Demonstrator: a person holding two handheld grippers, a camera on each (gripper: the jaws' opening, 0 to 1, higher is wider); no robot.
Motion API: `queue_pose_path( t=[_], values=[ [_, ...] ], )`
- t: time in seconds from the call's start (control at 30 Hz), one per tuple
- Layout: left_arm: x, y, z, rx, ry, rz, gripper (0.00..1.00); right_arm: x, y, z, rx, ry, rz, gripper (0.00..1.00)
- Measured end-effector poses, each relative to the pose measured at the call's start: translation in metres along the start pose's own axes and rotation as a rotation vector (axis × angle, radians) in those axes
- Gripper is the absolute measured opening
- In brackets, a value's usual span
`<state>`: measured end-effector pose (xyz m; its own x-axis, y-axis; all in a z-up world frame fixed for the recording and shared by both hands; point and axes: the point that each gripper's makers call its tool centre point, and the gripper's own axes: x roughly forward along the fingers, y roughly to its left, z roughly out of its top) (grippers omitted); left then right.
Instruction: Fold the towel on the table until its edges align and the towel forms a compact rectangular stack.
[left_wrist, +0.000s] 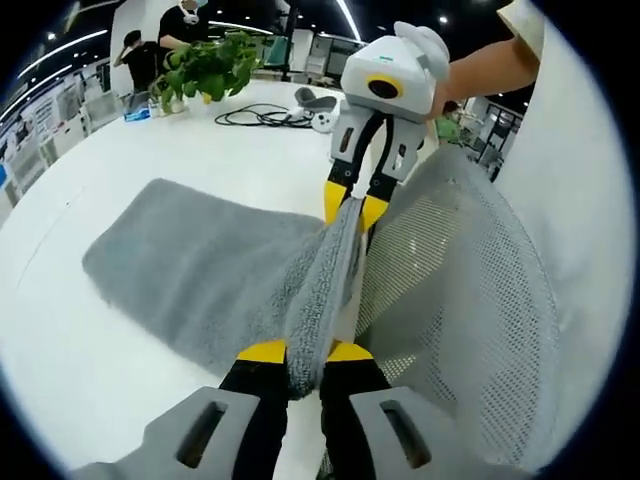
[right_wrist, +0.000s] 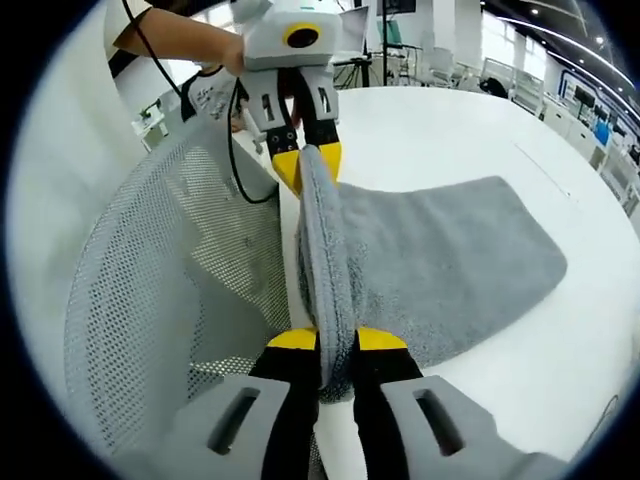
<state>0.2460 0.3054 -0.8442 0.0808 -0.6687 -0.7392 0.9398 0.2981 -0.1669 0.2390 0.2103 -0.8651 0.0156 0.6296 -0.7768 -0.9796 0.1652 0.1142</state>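
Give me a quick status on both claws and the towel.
Left claw shut on towel edge. Right claw shut on same edge, stretched taut between them. Far half flat on table. Mesh chair close beside.

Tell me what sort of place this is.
Probably an open-plan office or lab: a large white table with a potted plant, a mesh office chair, and rows of workstations under strip lights.

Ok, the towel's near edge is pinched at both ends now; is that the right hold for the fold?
Probably yes. The left gripper and right gripper each clamp one end of the towel along its raised near edge, coming in from the chair side. The rest lies flat on the table, so carrying that edge across should fold it.
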Motion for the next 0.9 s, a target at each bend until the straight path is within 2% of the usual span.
queue_pose_path(
  t=[0.4, 0.5, 0.6, 0.9],
  values=[
    [-0.014, -0.01, 0.013, -0.002, -0.029, -0.032, 0.1, -0.017, 0.01, 0.012, 0.004, -0.025, 0.031, 0.09],
    [-0.021, -0.011, 0.02, -0.011, -0.052, -0.04, 0.1, -0.025, 0.012, 0.02, 0.01, -0.037, 0.039, 0.09],
    [-0.027, -0.006, 0.024, -0.022, -0.077, -0.036, 0.1, -0.032, 0.012, 0.028, 0.032, -0.052, 0.051, 0.08],
    [-0.041, 0.018, 0.046, -0.05, -0.155, 0.021, 0.1, -0.043, -0.006, 0.047, 0.023, -0.091, 0.012, 0.08]
  ],
)
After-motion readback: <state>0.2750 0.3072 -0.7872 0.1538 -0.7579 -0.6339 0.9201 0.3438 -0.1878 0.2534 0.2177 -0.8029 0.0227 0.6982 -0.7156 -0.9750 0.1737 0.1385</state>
